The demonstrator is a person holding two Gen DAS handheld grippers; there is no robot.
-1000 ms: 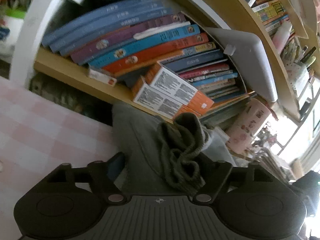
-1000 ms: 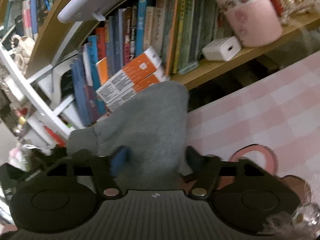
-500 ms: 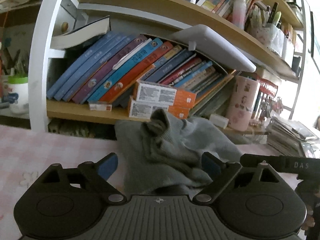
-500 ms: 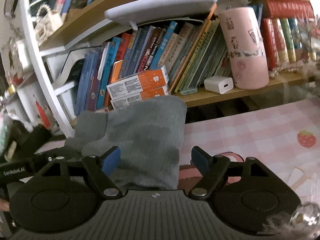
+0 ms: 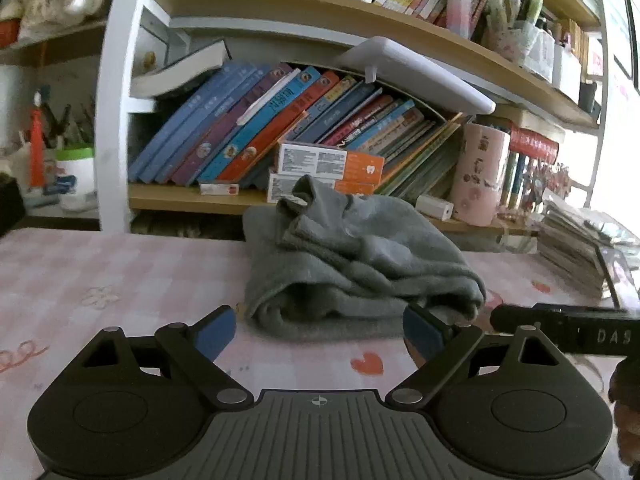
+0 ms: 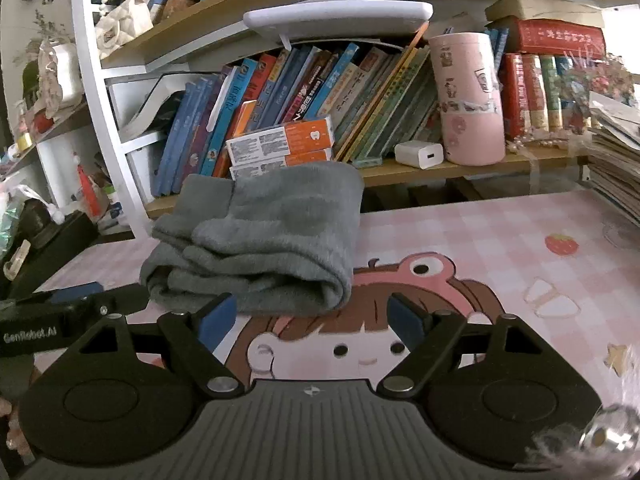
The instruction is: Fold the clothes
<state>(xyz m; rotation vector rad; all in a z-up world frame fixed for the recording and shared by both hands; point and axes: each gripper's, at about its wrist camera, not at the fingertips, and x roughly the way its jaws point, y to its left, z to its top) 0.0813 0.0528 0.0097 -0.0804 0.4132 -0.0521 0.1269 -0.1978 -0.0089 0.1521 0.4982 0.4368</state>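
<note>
Fold looks done I think: grey garment (image 5: 356, 272) bundled at 12 o'clock on desk (image 5: 100, 280); left claw (image 5: 318, 330) and right claw (image 6: 310, 318) have just been opening, both wide and empty; next, check it's tidy

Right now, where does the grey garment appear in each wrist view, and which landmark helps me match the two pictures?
Left wrist: the grey garment lies centre, folded on the pink cloth, just beyond the open left gripper.
Right wrist: the garment lies left of centre, beyond the open right gripper.
Shared landmark: the orange boxes on the shelf directly behind the garment.
</note>
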